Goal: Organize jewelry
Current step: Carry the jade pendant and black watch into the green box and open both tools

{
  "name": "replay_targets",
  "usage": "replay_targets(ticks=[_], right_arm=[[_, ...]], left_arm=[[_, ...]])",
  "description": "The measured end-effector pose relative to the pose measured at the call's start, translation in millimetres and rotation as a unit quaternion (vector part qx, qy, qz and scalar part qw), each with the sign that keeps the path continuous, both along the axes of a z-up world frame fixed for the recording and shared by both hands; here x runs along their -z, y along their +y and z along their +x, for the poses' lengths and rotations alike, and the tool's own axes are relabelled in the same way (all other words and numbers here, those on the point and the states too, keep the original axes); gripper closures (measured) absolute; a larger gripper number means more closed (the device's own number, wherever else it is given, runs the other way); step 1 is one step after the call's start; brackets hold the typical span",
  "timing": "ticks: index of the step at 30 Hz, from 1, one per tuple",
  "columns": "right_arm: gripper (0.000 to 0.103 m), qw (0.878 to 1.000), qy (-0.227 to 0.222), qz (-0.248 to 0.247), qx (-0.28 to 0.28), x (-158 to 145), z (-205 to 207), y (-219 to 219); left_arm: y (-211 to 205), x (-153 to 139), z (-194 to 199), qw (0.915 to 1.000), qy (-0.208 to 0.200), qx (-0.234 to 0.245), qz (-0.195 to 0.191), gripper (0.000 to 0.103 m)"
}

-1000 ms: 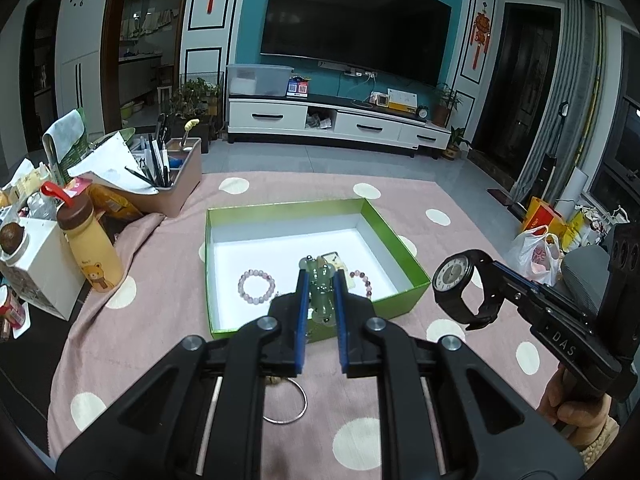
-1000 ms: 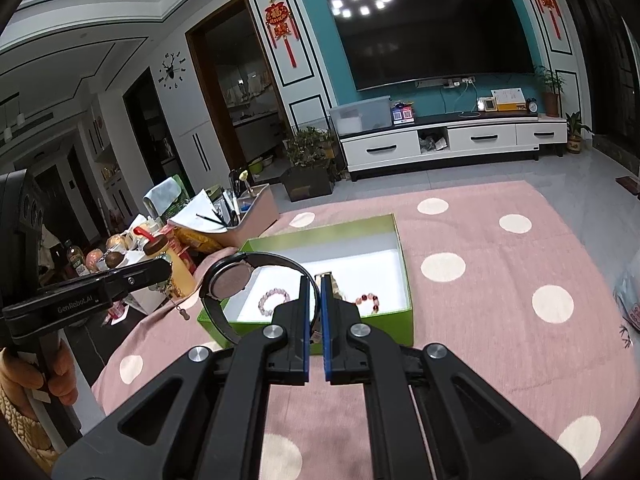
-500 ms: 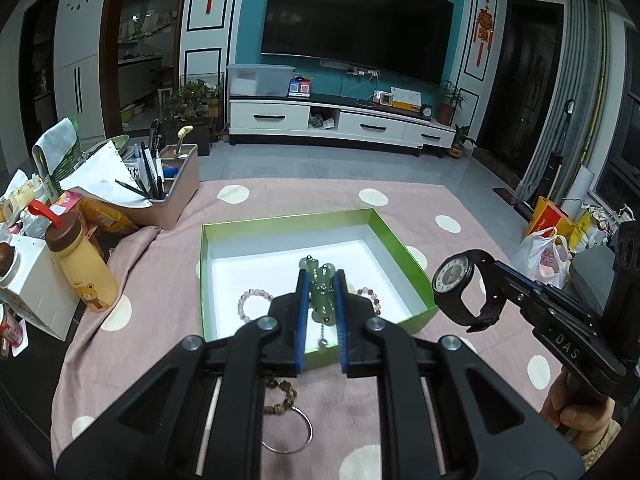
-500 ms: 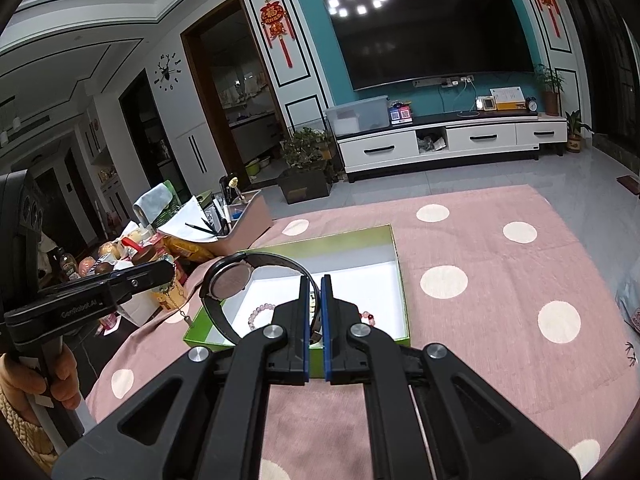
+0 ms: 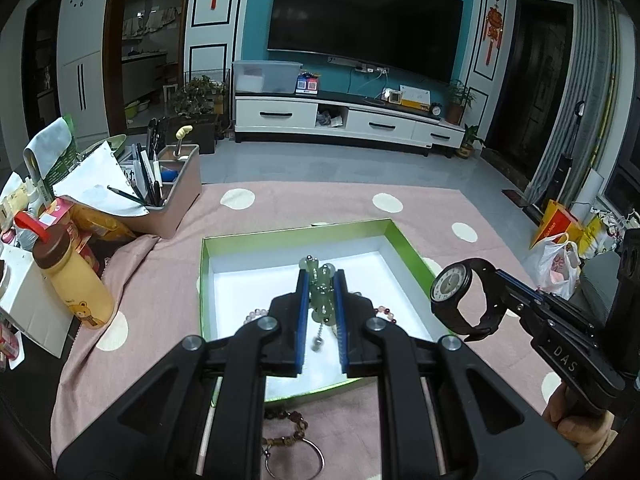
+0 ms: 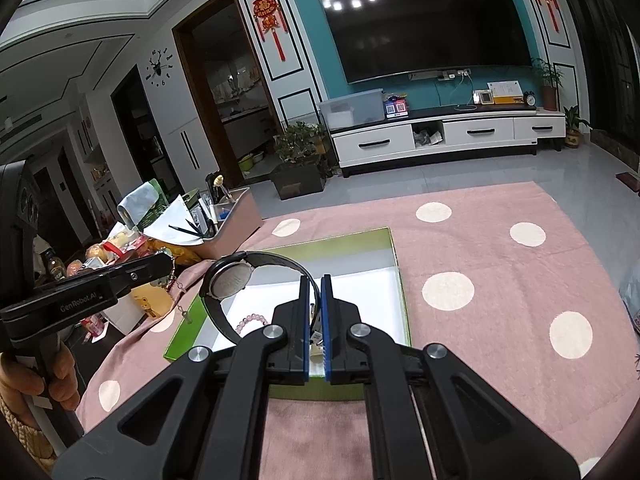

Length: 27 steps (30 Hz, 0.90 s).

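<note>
Now the left gripper (image 5: 320, 296) clamps a jade pendant (image 5: 320, 290) and the right gripper (image 6: 315, 312) a watch (image 6: 230, 280) above the box (image 5: 208, 280); either may slip and fall outside.

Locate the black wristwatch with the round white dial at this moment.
The black wristwatch hangs by its strap from the shut right gripper, just right of the green box's right wall.

Box (image 5: 404, 240) stands open from above; clutter (image 5: 120, 200) crowds its left side.
</note>
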State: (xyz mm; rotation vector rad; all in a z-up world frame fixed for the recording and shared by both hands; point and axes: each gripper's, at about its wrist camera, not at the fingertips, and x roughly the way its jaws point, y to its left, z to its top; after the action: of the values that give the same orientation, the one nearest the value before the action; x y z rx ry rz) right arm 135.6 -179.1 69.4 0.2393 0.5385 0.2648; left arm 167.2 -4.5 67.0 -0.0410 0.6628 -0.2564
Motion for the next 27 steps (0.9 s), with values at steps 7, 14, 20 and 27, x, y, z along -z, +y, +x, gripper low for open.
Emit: replay_targets(ticks=[7, 14, 20, 27], right_arm=[[0.099, 1.0, 0.011, -0.011, 0.001, 9.1, 18.6, 7.1], [0.099, 0.999, 0.03, -0.028, 0.0, 23.6, 40.7, 18.4], [0.099, 0.998, 0.05, -0.048, -0.002, 38.9, 60.2, 27.0], [0.098, 0.994, 0.083, -0.065, -0.004, 60.0, 77.3, 32.2]], left_arm=[[2.5, 12.8, 22.7, 0.9998, 0.017, -0.009, 0.003, 0.091], [4.9, 31.8, 46.6, 0.999, 0.041, -0.019, 0.004, 0.091], [4.1, 55.1, 65.5, 0.9973, 0.067, -0.028, 0.013, 0.091], [3.3, 80.3, 79.7, 0.9942, 0.093, -0.034, 0.04, 0.091]])
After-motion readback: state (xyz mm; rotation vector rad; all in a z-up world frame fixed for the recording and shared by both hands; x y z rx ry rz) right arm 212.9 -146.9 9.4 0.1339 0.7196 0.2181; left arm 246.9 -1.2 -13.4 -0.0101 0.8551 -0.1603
